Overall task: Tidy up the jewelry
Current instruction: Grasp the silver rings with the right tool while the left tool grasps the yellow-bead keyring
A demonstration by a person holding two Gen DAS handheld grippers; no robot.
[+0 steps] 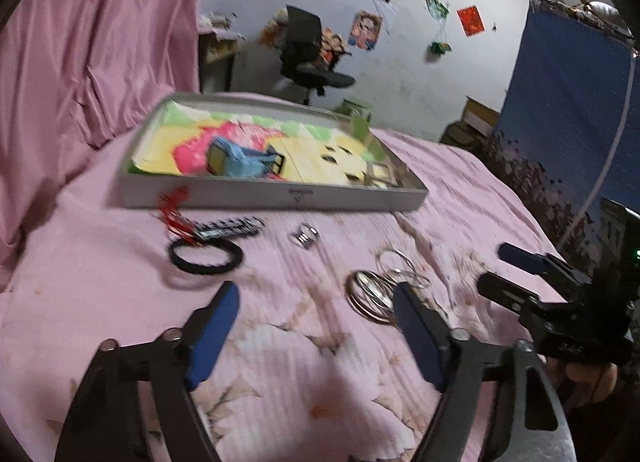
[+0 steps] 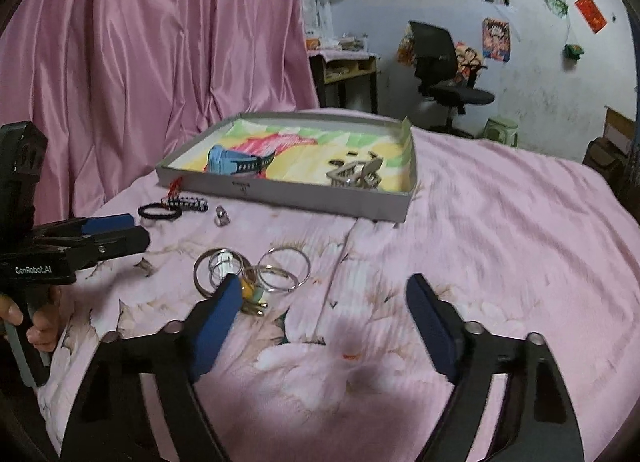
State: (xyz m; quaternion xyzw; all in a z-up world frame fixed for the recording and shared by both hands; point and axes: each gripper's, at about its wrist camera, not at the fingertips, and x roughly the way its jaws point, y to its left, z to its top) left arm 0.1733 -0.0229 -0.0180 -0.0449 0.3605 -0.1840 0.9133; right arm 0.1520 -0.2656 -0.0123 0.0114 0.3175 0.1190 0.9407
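Note:
A grey shallow box point(image 1: 276, 197) point(image 2: 280, 191) with a colourful lining sits on the pink bed; a blue watch point(image 1: 236, 159) point(image 2: 236, 161) and metal hair clips point(image 2: 356, 173) lie in it. In front of it lie a black band point(image 1: 206, 254) point(image 2: 159, 211), a black-and-white beaded bracelet point(image 1: 228, 227) point(image 2: 188, 203) with a red tassel, a silver ring point(image 1: 305, 237) point(image 2: 222, 217) and a heap of silver bangles point(image 1: 380, 290) point(image 2: 256, 272). My left gripper point(image 1: 316, 306) point(image 2: 138, 234) hovers open, near the bangles. My right gripper point(image 2: 324, 298) point(image 1: 494, 268) is open over bare bedding, its left finger overlapping the bangles.
A pink curtain point(image 2: 160, 41) hangs to the left behind the bed. A black office chair point(image 2: 444, 69), a cluttered desk point(image 2: 344, 61) and a green stool point(image 2: 502, 129) stand by the far wall. A blue cloth point(image 1: 568, 101) hangs at the right. A hand point(image 2: 36, 322) holds the left gripper.

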